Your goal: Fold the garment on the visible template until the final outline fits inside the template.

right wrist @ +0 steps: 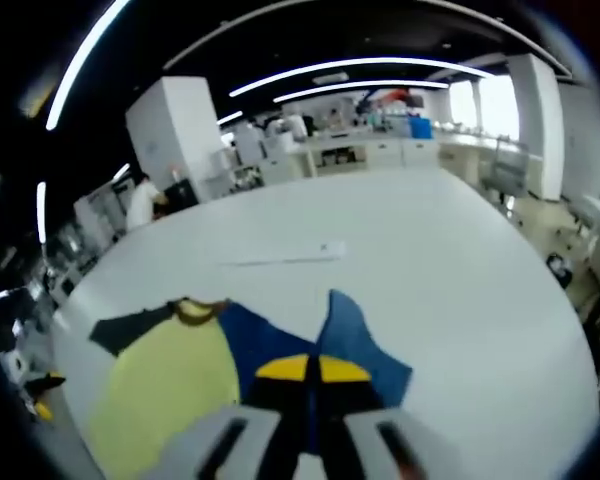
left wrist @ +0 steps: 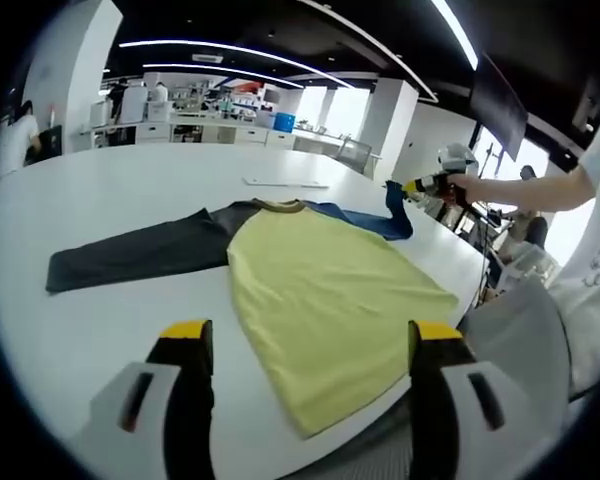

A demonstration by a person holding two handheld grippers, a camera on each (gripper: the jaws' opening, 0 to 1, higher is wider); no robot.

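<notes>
Where the left gripper view looks along its own jaws, we see the left gripper (left wrist: 312,345) with its two yellow-tipped jaws set wide apart, holding nothing, poised over the near edge of the white table (left wrist: 130,190). We take the garment (left wrist: 320,290) as the landmark: a shirt with a yellow body, lying flat on the table between and beyond the jaws. Its dark grey sleeve (left wrist: 130,255) extends flat across the table to the left of the yellow body. Its blue sleeve (left wrist: 380,215) runs from the collar (left wrist: 280,206) toward the right, and its end is lifted off the table. At that lifted end we see the right gripper (left wrist: 412,187), held by a person's hand (left wrist: 470,186), with its jaws closed on the blue cloth. Beyond the collar, a thin pale strip (left wrist: 285,183) lies flat on the table, apart from the garment. We cannot make out any template outline on the table.

In the right gripper view, we see the right gripper (right wrist: 310,372) with its yellow tips pressed together, clamped on the blue sleeve (right wrist: 355,335), which rises as a peak just behind the tips. To the left of the sleeve lie the yellow body of the garment (right wrist: 160,390), the collar (right wrist: 195,310) and, beyond it, the dark grey sleeve (right wrist: 130,328). The pale strip (right wrist: 280,256) lies on the table (right wrist: 450,260) beyond the garment, apart from it.
</notes>
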